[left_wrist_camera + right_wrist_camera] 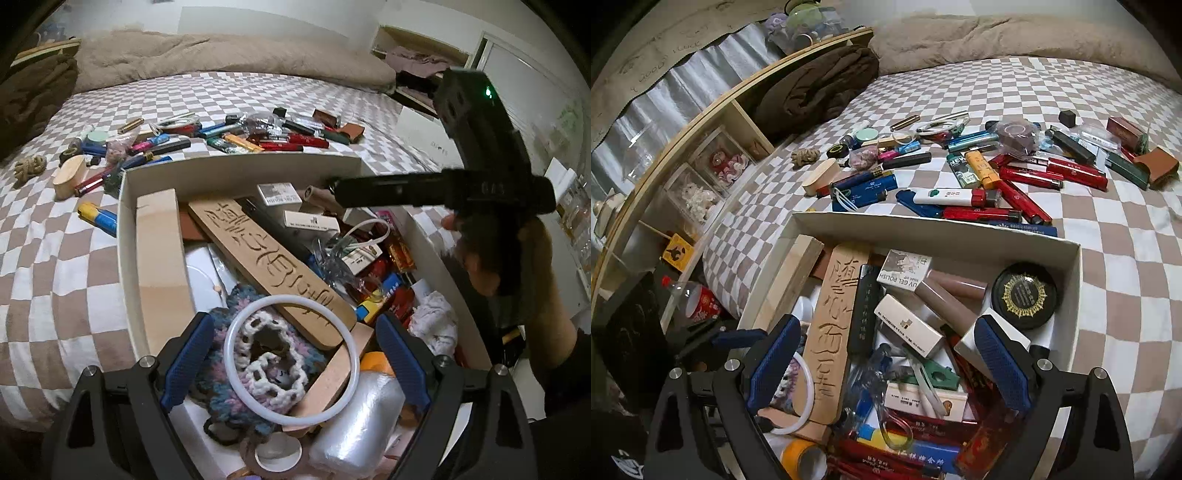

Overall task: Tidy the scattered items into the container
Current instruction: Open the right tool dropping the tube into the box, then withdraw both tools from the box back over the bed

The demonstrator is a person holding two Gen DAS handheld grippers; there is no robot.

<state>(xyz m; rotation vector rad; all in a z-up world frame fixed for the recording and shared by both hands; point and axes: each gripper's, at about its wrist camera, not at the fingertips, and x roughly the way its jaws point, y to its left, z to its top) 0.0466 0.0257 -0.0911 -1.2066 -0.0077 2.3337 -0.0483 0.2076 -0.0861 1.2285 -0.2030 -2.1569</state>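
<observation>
A white cardboard box (240, 166) sits on the checkered bed, filled with mixed items. A carved wooden plaque (266, 258) lies across them, also in the right wrist view (831, 332). My left gripper (291, 360) is open and empty above a white ring (229, 347) and a crocheted piece (266, 373) in the box. My right gripper (886, 363) is open and empty over the box (923, 227); it shows as a dark body in the left wrist view (480, 147). Scattered lighters, pens and small boxes (1015, 173) lie on the bed beyond the box.
A beige duvet (221, 55) lies at the head of the bed. A brown folded cloth (820, 85) and a wooden shelf with display cases (713, 166) stand left of the bed. A blue and yellow lighter (98, 218) lies left of the box.
</observation>
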